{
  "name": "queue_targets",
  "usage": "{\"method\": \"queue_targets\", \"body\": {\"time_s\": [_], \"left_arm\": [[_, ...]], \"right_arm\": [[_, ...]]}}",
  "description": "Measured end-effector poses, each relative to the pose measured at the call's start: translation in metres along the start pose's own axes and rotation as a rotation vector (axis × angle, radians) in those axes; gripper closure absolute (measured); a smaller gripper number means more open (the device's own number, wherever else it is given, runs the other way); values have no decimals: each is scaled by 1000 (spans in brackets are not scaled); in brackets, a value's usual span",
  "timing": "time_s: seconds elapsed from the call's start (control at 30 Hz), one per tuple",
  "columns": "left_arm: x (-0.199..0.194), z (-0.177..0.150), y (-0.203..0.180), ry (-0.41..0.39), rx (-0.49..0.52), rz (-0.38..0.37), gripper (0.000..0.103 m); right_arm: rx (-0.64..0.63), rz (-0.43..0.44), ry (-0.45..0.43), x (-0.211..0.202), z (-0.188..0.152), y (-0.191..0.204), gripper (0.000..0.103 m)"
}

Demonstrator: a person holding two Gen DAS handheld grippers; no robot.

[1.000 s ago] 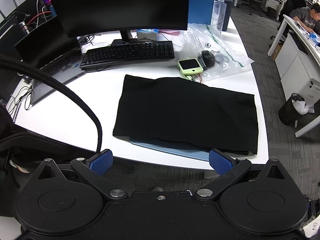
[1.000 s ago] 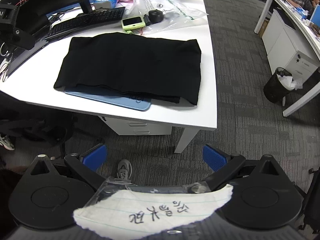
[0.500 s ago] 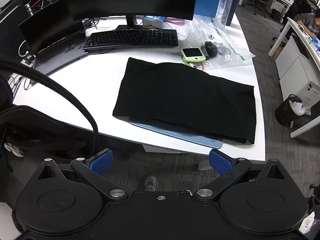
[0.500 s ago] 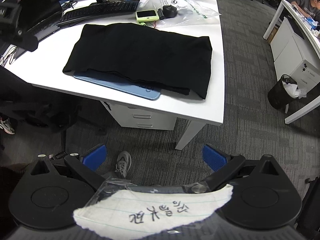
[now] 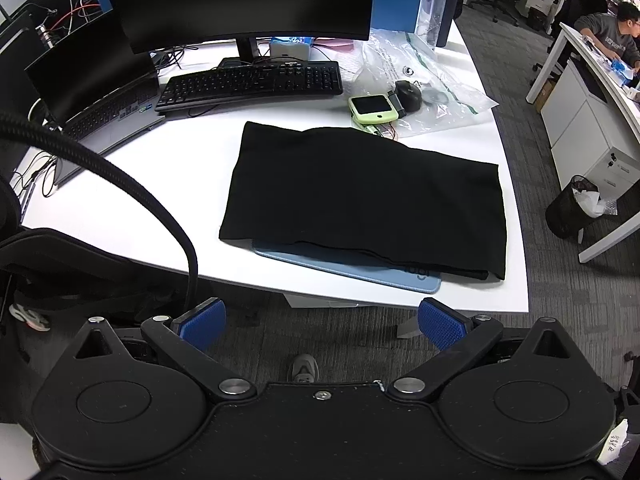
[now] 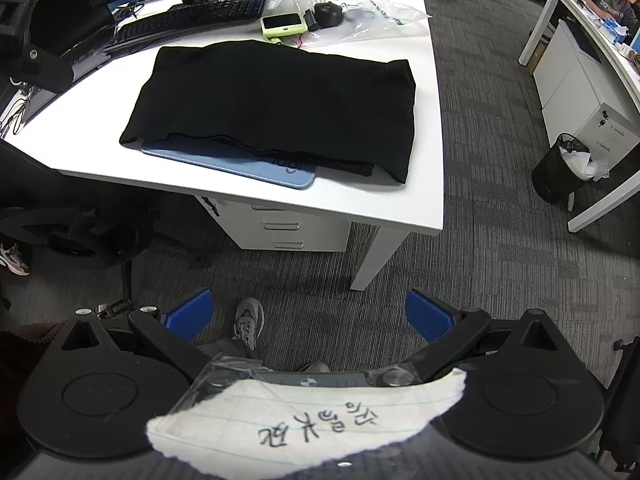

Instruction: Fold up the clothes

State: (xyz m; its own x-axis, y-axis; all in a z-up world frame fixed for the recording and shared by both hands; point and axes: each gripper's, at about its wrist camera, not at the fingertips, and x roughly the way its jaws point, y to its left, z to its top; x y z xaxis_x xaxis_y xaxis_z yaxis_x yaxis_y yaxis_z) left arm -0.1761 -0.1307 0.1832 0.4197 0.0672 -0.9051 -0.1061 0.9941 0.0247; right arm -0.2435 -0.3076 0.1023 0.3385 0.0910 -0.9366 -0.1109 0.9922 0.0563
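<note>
A black garment point(image 5: 360, 196) point(image 6: 276, 100) lies folded into a flat rectangle on the white desk point(image 5: 132, 200) point(image 6: 380, 200), partly covering a light blue mat point(image 5: 352, 270) point(image 6: 240, 162). My left gripper point(image 5: 322, 318) hangs open in front of the desk's near edge, off the cloth, with nothing between its blue pads. My right gripper point(image 6: 308, 310) is also open and empty. It is held back from the desk, above the carpet, well clear of the garment.
Behind the garment sit a keyboard point(image 5: 248, 82), a monitor point(image 5: 240, 0), a laptop point(image 5: 100, 96), a green device point(image 5: 372, 108), a mouse point(image 5: 408, 94), a plastic bag point(image 5: 432, 84) and bottles point(image 5: 432, 8). A drawer unit point(image 6: 288, 220) stands under the desk. A waste bin point(image 6: 564, 168) and a seated person are at right.
Both grippers have drawn back from the desk; the right one now sees more carpet and the drawer unit. The garment has not moved. Both grippers stay open.
</note>
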Motion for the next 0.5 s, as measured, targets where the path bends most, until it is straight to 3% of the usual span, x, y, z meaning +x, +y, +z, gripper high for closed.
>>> {"method": "queue_targets", "body": {"time_s": [0.5], "left_arm": [[2, -3, 25, 11, -66, 16, 1]], "right_arm": [[-68, 19, 31, 9, 6, 22, 0]]}}
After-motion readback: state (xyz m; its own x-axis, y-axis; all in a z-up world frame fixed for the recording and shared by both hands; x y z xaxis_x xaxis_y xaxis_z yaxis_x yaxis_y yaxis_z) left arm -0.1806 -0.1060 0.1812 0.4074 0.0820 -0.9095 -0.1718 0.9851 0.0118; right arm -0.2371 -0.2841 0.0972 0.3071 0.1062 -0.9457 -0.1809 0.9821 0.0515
